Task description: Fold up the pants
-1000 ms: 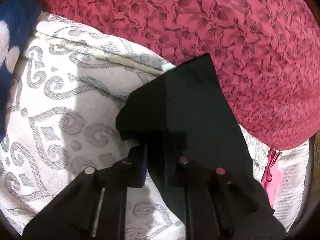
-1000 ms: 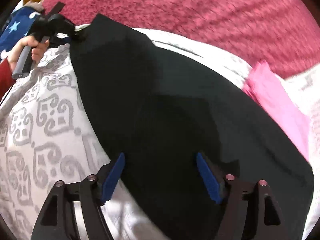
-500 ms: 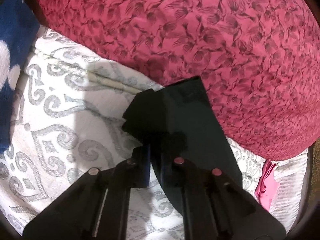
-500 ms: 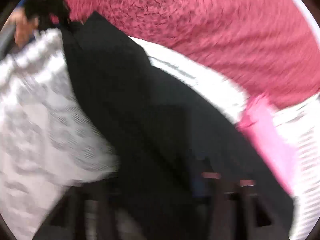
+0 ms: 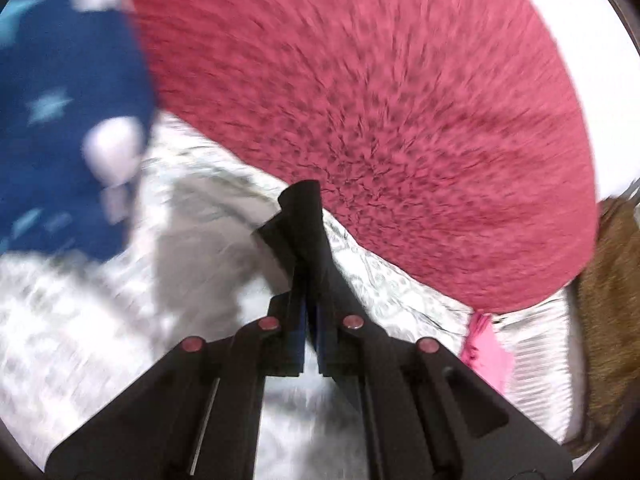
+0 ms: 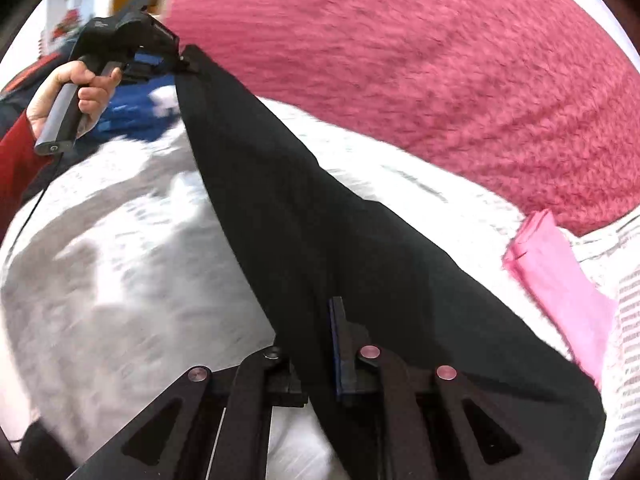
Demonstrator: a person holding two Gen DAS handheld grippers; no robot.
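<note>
1. Black pants (image 6: 320,240) stretch in a long taut band between the two tongs, above a white bed cover with a grey pattern (image 6: 120,280).
2. Left tongs (image 5: 310,312): pads pressed together on a narrow bunched end of the pants (image 5: 304,232); the cloth sticks up past the tips as a dark folded point.
3. Right wrist view shows the left tongs (image 6: 178,60) at far upper left, gripped by the person's left hand (image 6: 80,96) with a red sleeve below it. The pants run from there down and to the right.
4. Right tongs (image 6: 310,344): closed on the near, wider end of the pants. One blue pad (image 6: 334,344) shows on the right side of the cloth; the other finger is mostly hidden behind the fabric.
5. The pants widen toward the right tongs and spill off past the lower right of that view.
6. A large crimson patterned blanket (image 5: 380,120) fills the far side of the bed in both views.
7. A blue cloth with pale stars and white patches (image 5: 60,120) lies at left, next to the crimson blanket.
8. A pink folded cloth (image 6: 560,280) lies on the cover at right, just beside the pants' edge.
9. Left wrist view is strongly motion-blurred; fine pattern detail is not readable.
</note>
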